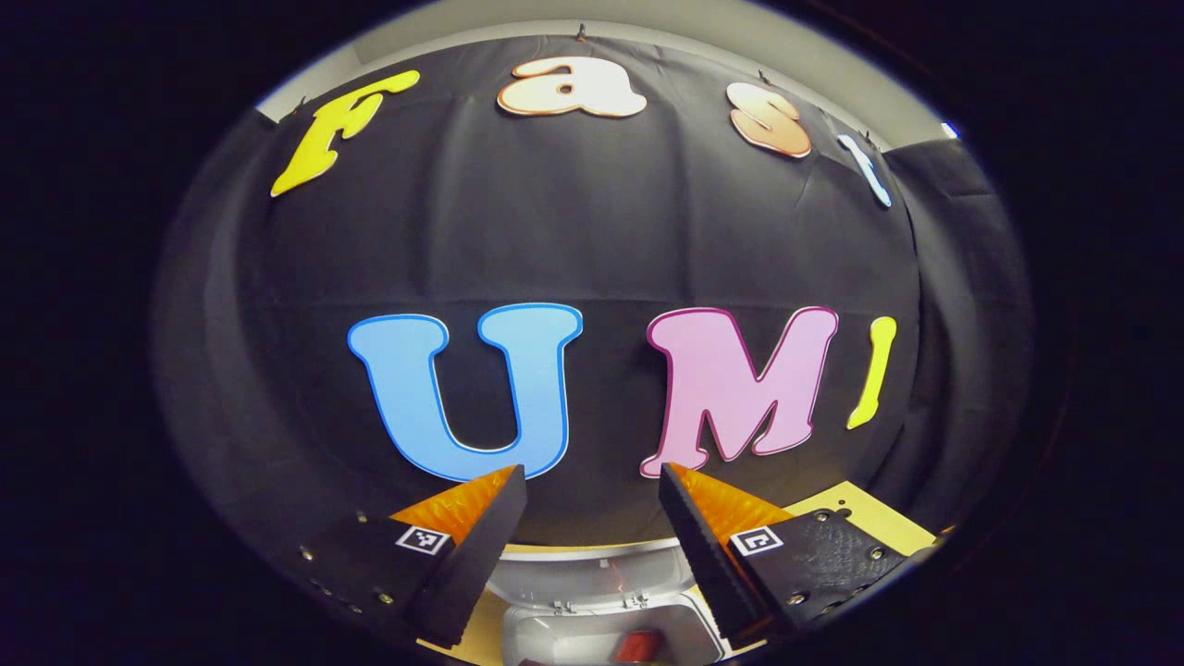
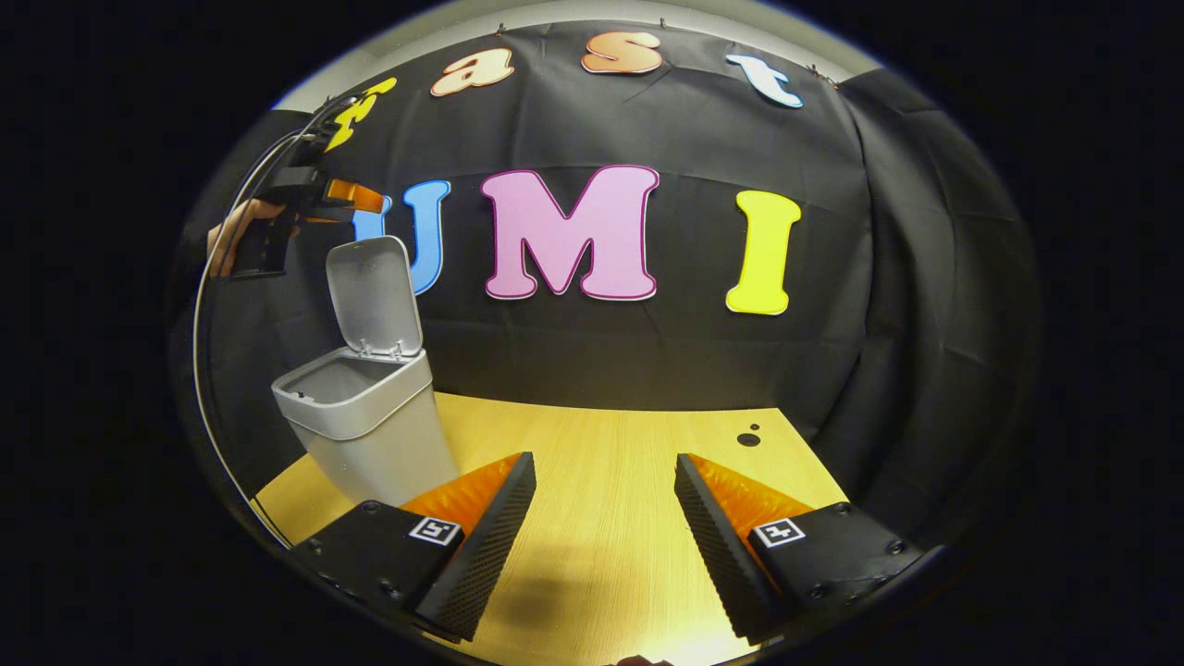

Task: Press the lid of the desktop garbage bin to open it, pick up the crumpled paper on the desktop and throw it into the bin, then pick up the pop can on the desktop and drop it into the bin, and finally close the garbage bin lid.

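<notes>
Both claws stand wide apart and hold nothing. In the left gripper view the left claw [image 1: 592, 486] hangs above the open bin [image 1: 601, 629], and something red [image 1: 638, 645] lies inside the bin, too cut off to tell what it is. In the right gripper view the right claw [image 2: 603, 472] is low over the wooden bench [image 2: 601, 444]. At far left on the bench stands the grey bin [image 2: 365, 416], its lid [image 2: 373, 294] raised upright, and the left claw [image 2: 356, 196] is above the lid, held by a hand [image 2: 236, 236].
</notes>
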Tool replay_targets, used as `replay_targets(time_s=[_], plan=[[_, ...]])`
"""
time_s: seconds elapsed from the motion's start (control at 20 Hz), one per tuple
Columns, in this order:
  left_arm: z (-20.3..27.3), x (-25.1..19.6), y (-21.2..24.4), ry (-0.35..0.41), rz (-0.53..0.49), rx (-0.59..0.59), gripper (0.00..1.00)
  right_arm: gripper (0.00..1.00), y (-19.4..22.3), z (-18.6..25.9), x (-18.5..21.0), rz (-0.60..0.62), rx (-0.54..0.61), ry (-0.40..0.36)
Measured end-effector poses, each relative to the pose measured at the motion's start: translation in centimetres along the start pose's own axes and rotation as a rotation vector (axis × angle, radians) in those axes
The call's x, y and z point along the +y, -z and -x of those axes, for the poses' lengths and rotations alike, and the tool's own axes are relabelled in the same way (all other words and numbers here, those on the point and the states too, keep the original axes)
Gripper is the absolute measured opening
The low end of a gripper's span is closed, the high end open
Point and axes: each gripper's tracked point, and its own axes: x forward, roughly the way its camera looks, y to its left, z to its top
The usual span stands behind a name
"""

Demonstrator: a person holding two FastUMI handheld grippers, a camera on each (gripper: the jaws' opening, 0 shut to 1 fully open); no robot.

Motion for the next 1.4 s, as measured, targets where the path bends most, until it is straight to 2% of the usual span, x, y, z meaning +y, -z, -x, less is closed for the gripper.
replay_targets(time_s=[0.15, 0.3, 0.45, 0.75, 0.95, 1.1, 1.3, 1.4], plan=[[-2.3, 0.8, 1.8, 0.004, 0.096, 0.081, 0.95, 0.98, 0.7, -0.1, -0.1, -0.015, 0.018, -0.003], [-2.6, 0.9, 5.4, -0.004, 0.133, 0.22, 0.95, 0.98, 1.5, -0.1, -0.7, -0.017, 0.031, 0.004], [-1.7, 0.7, 5.4, -0.007, 0.127, 0.22, 0.95, 0.98, 2.2, -0.1, -0.9, -0.022, 0.046, 0.003], [4.0, -0.4, 8.6, -0.046, 0.121, 0.24, 0.96, 0.98, 1.8, 0.0, -0.5, -0.017, 0.035, -0.012], [7.8, -1.2, 13.3, -0.085, 0.16, 0.269, 0.96, 0.98, 2.7, 0.1, 0.2, -0.014, 0.059, -0.028], [9.5, -2.3, 17.1, -0.087, 0.181, 0.3, 0.96, 0.98, 2.9, 0.2, 0.8, 0.004, 0.069, -0.04], [10.6, -3.1, 21.7, -0.073, 0.094, 0.344, 0.96, 0.98, 3.5, 0.3, 2.0, 0.052, 0.082, -0.062], [10.8, -3.4, 23.4, -0.079, 0.086, 0.355, 0.96, 0.98, 3.8, 0.4, 2.5, 0.064, 0.09, -0.079]])
